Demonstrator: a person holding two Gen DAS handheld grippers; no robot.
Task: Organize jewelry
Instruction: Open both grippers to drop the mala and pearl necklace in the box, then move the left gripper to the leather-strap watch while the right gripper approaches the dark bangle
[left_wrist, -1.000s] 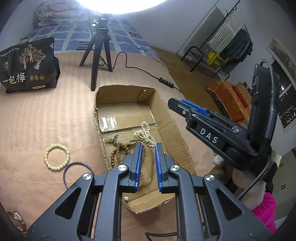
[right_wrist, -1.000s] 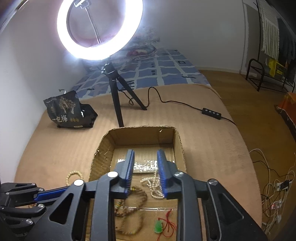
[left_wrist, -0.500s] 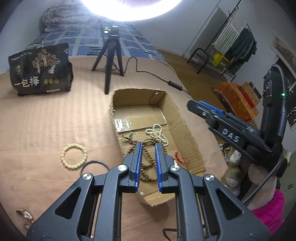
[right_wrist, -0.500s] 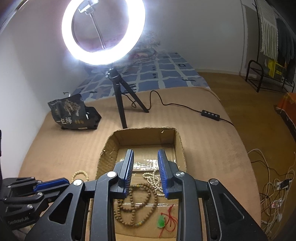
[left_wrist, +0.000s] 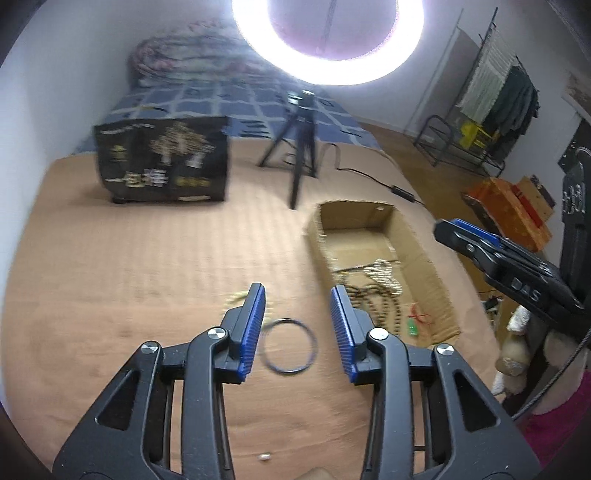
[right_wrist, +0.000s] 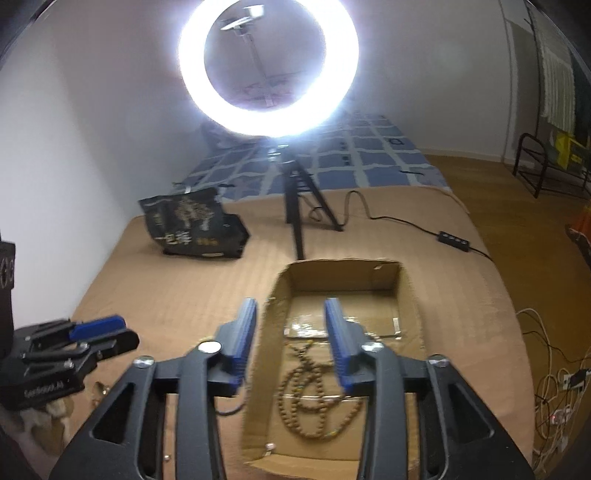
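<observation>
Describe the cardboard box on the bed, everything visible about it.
The cardboard box is a shallow, open-topped brown tray with rough, torn edges and strips of clear tape on its floor. It lies flat on the tan bedspread, just in front of the ring light tripod. Inside lie a brown wooden bead strand, a pale bead strand and a small green pendant on red cord. Neither gripper touches it.

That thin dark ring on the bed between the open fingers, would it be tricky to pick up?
Probably. The dark ring looks thin and lies flat on the brown blanket, leaving little for the left gripper to catch. It probably weighs little, so a nudge may slide it.
</observation>
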